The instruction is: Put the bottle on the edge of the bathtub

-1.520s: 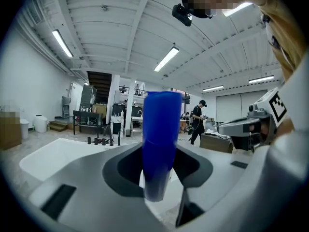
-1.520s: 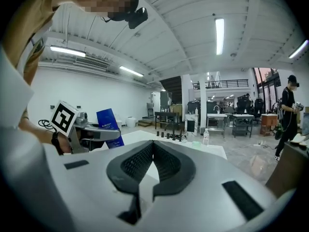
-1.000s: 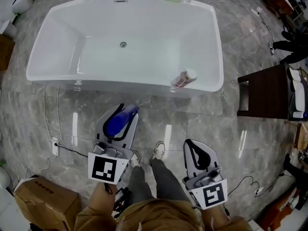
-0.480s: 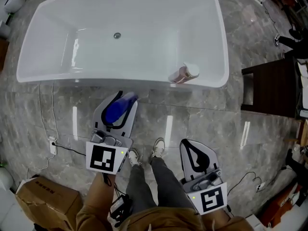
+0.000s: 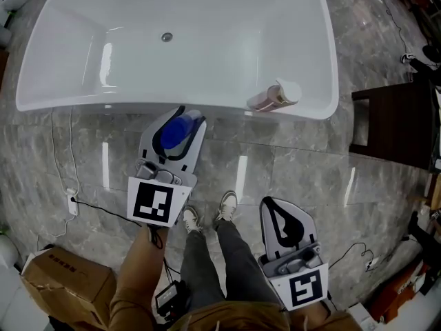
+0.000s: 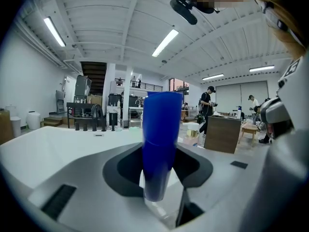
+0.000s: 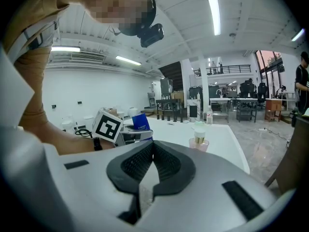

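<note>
While left tongs [image 5: 189, 114] clamp one blue bottle [image 5: 173, 134], one pink bottle [image 5: 270, 98] stands apart.

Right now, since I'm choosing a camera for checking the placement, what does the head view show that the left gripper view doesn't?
Only the head view: the person's shoes, a cardboard box and a cable on the floor. Only the left gripper view: black taps at the tub's far end and people standing beyond. Both: the blue bottle clamped in the left gripper, the white bathtub and a pink bottle on its rim.
</note>
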### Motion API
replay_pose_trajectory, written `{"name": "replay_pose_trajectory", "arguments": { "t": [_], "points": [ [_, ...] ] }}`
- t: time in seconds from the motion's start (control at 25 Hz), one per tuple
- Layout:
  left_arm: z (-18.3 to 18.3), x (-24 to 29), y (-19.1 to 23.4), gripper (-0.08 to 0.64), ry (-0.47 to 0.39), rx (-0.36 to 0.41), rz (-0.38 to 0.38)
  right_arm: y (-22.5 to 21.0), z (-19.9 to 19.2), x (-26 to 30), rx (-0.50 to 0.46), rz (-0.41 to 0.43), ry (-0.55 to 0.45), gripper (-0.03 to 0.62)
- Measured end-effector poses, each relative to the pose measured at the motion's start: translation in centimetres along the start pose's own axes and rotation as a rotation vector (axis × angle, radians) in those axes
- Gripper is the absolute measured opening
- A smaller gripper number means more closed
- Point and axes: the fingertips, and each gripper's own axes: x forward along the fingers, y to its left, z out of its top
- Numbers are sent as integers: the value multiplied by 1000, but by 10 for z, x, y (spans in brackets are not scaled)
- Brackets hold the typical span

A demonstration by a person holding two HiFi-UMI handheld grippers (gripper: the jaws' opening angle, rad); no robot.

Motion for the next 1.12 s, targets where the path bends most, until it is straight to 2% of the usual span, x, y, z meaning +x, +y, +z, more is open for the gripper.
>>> {"name": "replay_pose_trajectory", "arguments": {
  "t": [0.44, 1.12],
  "points": [
    [-34, 32, 12, 160, 12, 27, -26, 4, -18, 9, 8, -23, 6, 5],
    [-61, 76, 12, 160, 36, 51, -77, -3, -33, 14, 5, -41, 22, 5]
  ]
}}
